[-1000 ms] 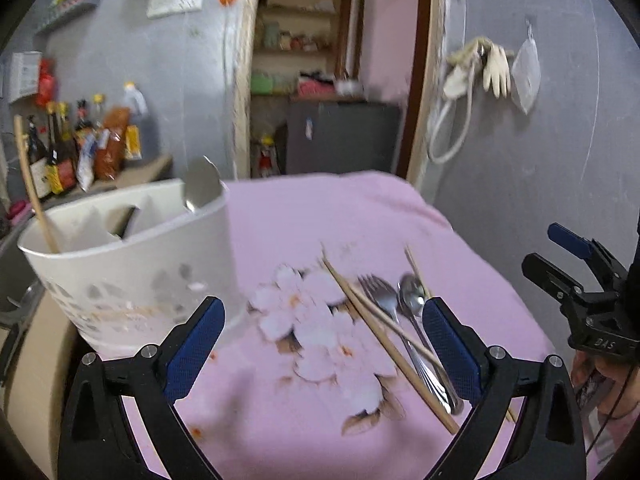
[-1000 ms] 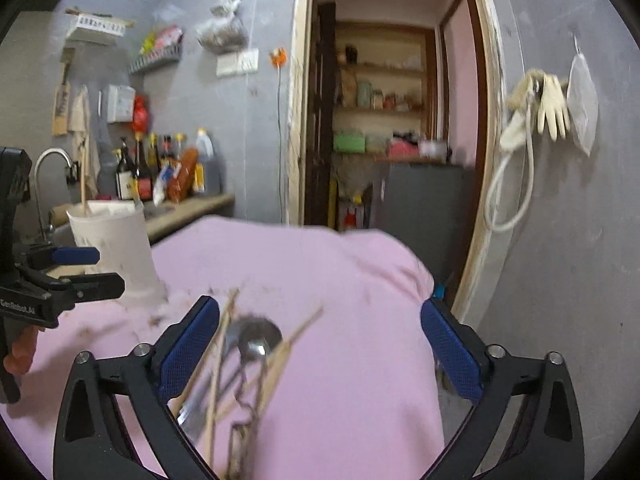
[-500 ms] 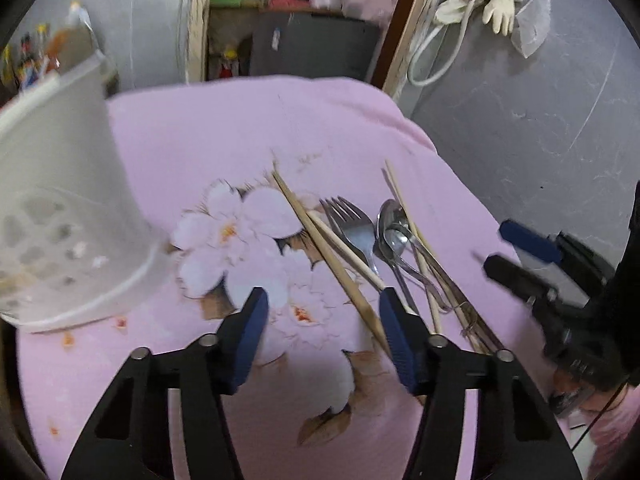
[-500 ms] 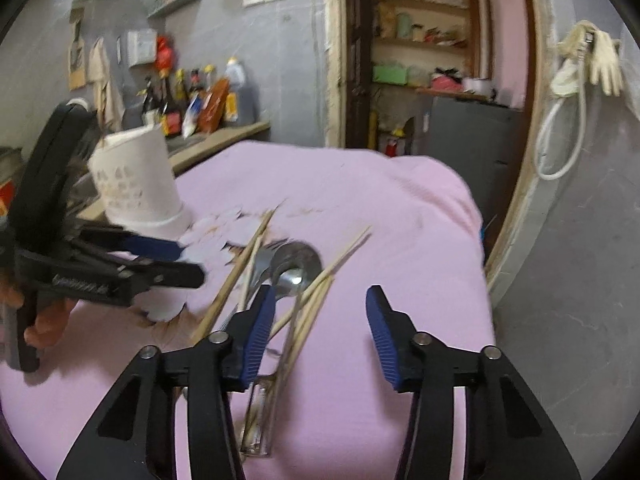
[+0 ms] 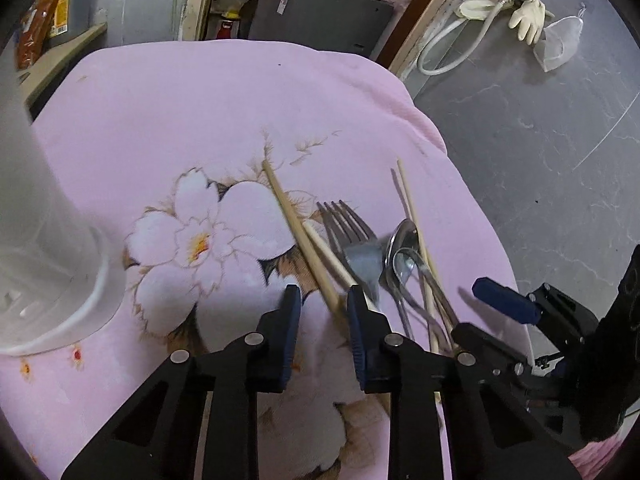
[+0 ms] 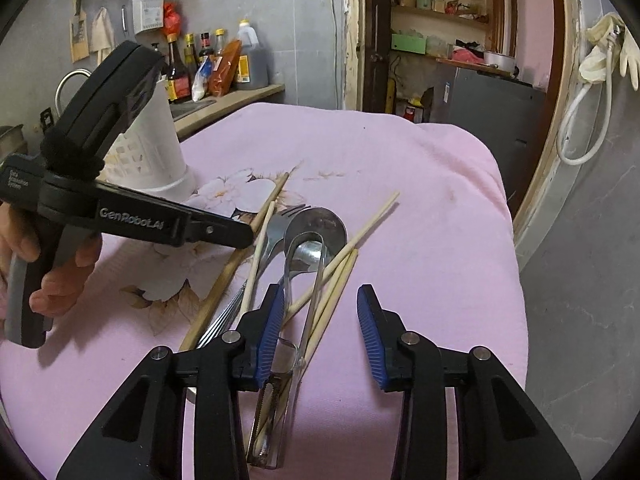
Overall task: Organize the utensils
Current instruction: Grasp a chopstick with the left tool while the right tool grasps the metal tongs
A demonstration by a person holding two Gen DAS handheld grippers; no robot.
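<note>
A pile of utensils lies on the pink flowered cloth (image 5: 200, 100): wooden chopsticks (image 5: 296, 232), a metal fork (image 5: 352, 240), a spoon (image 5: 402, 248) and clear tongs (image 6: 304, 280). My left gripper (image 5: 320, 300) is half closed, low over the cloth, its jaws on either side of a chopstick without gripping it. My right gripper (image 6: 320, 308) is open just above the near ends of the chopsticks (image 6: 340, 272) and tongs. The white utensil holder (image 5: 36, 240) stands at the left, also in the right wrist view (image 6: 152, 148).
The cloth-covered table drops off at the right and far edges, with grey floor (image 5: 560, 140) beyond. A counter with sauce bottles (image 6: 216, 68) is behind the holder. A doorway with shelves (image 6: 440, 20) is at the back.
Both grippers have come down and forward onto the utensil pile. The left jaws have narrowed a lot around a chopstick; the right jaws have also narrowed but stay open.
</note>
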